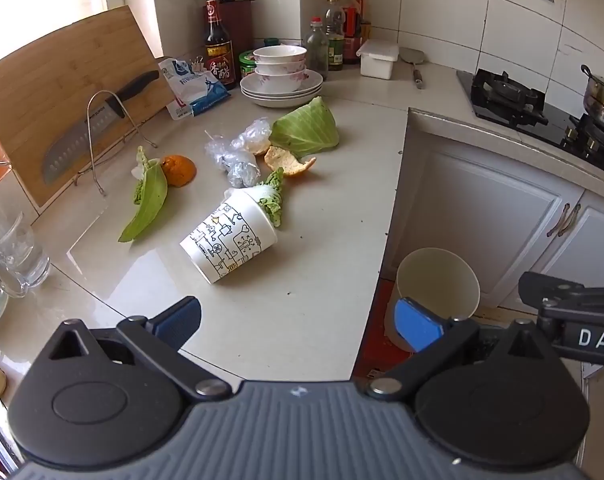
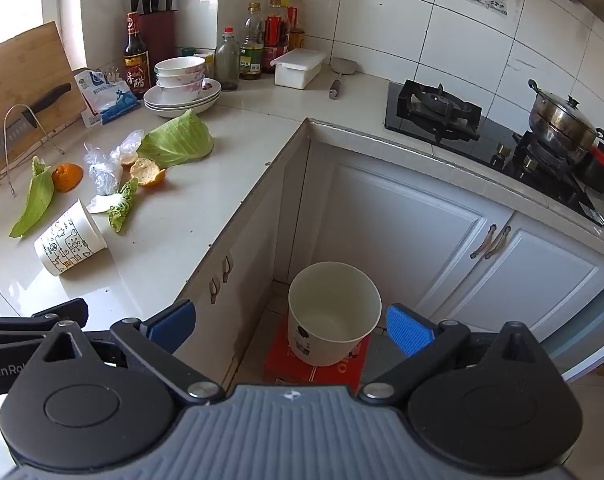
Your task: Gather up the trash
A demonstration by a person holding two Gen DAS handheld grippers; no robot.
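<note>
**Op A:** From my left gripper (image 1: 298, 322), the nearest scrap is the printed paper cup (image 1: 230, 236). It lies on its side on the countertop (image 1: 302, 300), mouth turned up and away toward the stacked bowls (image 1: 280, 62), base toward me. A small cabbage leaf (image 1: 274, 200) touches its rim.

**Op B:** What crowds the cup?

**Op A:** Left of the cup lies a long green leaf (image 1: 148, 200) against an orange peel (image 1: 178, 170). Beyond the cup sit crumpled plastic wrap (image 1: 238, 152), a second peel (image 1: 288, 160), then a big cabbage leaf (image 1: 306, 128). Nothing lies between my fingers and the cup.

**Op B:** The tongs?

**Op A:** Left jaws spread wide, gripping nothing, touching nothing. My right gripper (image 2: 292, 326) is equally wide and bare, hanging over the white bin (image 2: 334, 312), which stands upright on a red box (image 2: 314, 368) on the floor, right of the cup and below the counter edge.
</note>
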